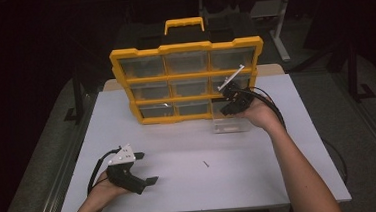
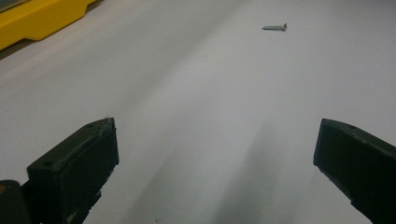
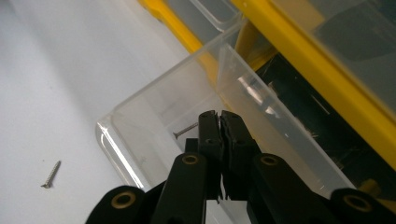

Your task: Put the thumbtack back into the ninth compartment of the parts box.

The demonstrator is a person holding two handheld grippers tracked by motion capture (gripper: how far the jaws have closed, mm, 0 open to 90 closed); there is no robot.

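A yellow organizer [image 1: 187, 48] with clear drawers stands upright at the back of the white table [image 1: 181, 186]. Its bottom-right clear drawer [image 1: 230, 127] is pulled out onto the table. My right gripper [image 1: 225, 112] hovers over that drawer [image 3: 140, 121] with its jaws shut [image 3: 219, 114]. A small screw [image 3: 185, 130] lies inside the drawer just past the left jaw tip, not between the jaws. A second screw [image 1: 206, 163] lies loose on the table [image 2: 274, 27] [image 3: 50, 174]. My left gripper [image 1: 147, 168] rests low at the front left, open and holding nothing [image 2: 215, 135].
The organizer's yellow carry handle [image 1: 184, 24] sticks up behind it. Its yellow base corner [image 2: 42, 21] lies off to the left of my left gripper. Dark floor and table legs surround the table. Black cables trail from both grippers.
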